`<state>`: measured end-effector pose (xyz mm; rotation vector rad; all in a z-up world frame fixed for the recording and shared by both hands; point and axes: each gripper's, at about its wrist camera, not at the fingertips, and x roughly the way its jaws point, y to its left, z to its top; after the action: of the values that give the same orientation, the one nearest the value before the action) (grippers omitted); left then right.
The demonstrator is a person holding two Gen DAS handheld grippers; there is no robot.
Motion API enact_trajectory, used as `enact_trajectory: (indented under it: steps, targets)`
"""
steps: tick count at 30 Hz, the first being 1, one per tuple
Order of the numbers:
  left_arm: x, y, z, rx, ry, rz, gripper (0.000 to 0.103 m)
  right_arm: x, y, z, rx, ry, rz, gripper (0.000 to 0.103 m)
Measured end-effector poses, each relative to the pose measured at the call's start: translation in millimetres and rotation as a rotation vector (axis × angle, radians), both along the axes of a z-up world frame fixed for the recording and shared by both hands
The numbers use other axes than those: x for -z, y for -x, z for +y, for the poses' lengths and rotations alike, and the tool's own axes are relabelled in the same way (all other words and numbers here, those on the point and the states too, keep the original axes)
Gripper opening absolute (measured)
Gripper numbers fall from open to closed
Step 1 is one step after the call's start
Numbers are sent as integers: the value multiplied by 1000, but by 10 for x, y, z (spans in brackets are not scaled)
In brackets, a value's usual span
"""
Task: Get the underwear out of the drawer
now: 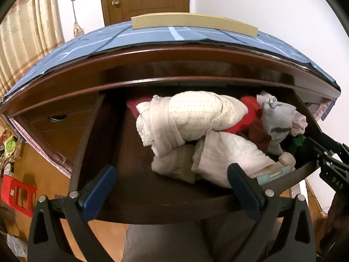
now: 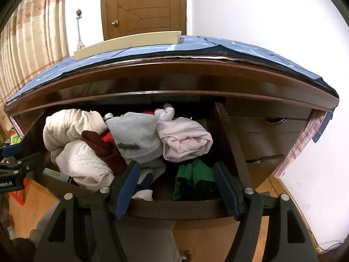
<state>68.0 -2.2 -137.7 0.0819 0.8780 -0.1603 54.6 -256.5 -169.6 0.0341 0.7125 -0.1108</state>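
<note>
Both sets of jaws are spread wide with nothing between them. The left gripper (image 1: 170,181) hangs over the front of the open drawer (image 1: 165,207), and its blue-padded fingers (image 1: 99,188) point in at the clothes. The right gripper (image 2: 176,185) hangs over the same drawer farther to the right, above a green cloth (image 2: 192,178) that lies just inside the front edge.

The underwear is in the drawer, all in one messy heap. Nearest the left gripper are two cream rolled bundles (image 1: 185,118), one lying on top of the other. Beside them sit a dark red piece (image 2: 102,150), a grey piece (image 2: 135,137) and a pale pink bundle (image 2: 185,142). A bright red piece (image 1: 248,107) shows farther back, but I cannot tell what kind of garment it is.

Above the drawer is the dark wooden dresser top, covered by a blue cloth (image 1: 91,43). A flat cream board (image 1: 192,23) lies on the cloth. Behind it all stands a brown door (image 2: 144,6) in a white wall.
</note>
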Motion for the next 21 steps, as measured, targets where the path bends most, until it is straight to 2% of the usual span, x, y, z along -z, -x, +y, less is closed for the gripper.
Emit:
enact_trajectory:
  steps: [21]
  targets:
    - [-48,362,-46,70,-97,-31,103,22,305,8,-40,-25,45,72]
